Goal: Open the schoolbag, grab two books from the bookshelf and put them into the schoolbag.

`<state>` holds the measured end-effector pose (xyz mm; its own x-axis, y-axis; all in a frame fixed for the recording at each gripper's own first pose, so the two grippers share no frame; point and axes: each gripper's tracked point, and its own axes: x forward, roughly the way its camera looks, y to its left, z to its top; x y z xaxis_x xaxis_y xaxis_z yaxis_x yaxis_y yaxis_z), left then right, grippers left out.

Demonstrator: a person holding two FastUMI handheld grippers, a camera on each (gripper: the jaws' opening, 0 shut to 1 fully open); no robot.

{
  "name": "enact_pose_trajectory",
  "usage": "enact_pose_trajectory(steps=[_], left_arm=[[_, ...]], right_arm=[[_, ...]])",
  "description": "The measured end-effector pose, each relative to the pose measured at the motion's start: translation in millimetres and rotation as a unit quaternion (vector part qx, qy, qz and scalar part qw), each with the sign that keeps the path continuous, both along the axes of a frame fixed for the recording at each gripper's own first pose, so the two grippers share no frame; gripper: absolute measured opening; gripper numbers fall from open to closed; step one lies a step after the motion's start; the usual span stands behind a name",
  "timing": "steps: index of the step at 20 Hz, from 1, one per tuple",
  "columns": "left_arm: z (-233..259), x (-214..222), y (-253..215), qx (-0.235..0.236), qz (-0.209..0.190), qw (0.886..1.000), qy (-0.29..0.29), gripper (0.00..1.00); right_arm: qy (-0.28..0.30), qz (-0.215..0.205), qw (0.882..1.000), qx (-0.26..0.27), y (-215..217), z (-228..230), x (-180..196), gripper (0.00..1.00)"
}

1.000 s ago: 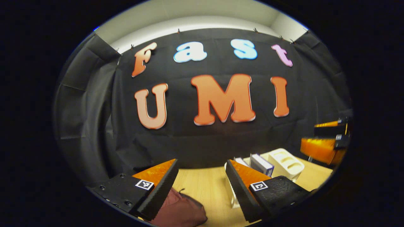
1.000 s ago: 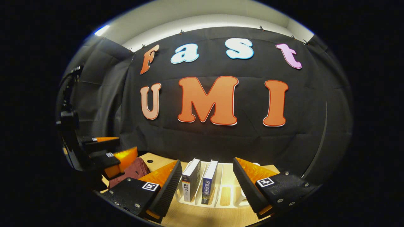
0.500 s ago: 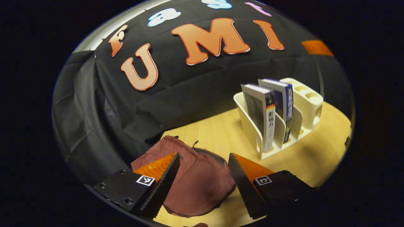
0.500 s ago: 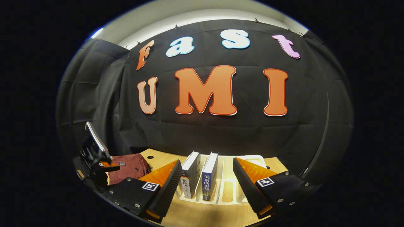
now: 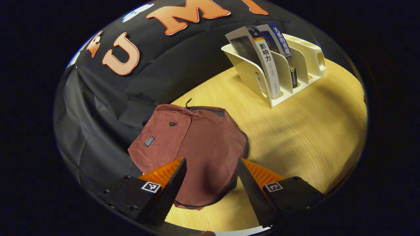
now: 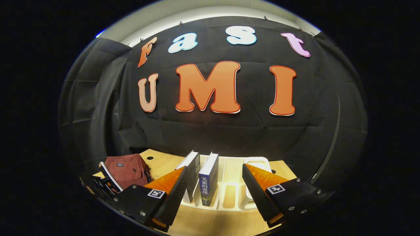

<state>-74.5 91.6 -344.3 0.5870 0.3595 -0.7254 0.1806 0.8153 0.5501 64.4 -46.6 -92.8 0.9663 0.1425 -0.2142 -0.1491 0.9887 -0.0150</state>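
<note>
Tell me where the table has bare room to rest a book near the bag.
Bare wood lies between the schoolbag and the bookshelf, and a wide patch of table runs in front of the bookshelf. It is crowded by the booth wall, where the schoolbag lies close to the cloth, and at the bookshelf slots holding two books.

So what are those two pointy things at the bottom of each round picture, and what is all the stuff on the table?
Those are the two fingers of a grabbing tool. A person holds one tool in each hand, and a small camera rides on each, looking out along its fingers.

The left gripper looks down at a dark red schoolbag lying on the wooden table. Its zip looks closed.

The right gripper faces a cream bookshelf, a rack with slots. Two books stand in it, leaning a little: a white-spined book and a blue book.

Both tools are open and hold nothing.
</note>
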Motion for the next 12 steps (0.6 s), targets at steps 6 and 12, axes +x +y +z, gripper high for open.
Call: enact_pose_trajectory(steps=[6, 12], left_arm=[[-11.9, -12.1, 8.9, 0.082, -0.026, 0.995, 0.042, 0.99], [-14.7, -2.2, 14.3, 0.132, -0.034, 0.990, 0.036, 0.98]], right_arm=[[0.012, 0.005, 1.000, -0.001, -2.6, -12.3, 0.7, 0.96], [0.018, 0.009, 1.000, -0.004, -8.0, -20.1, 1.2, 0.96]])
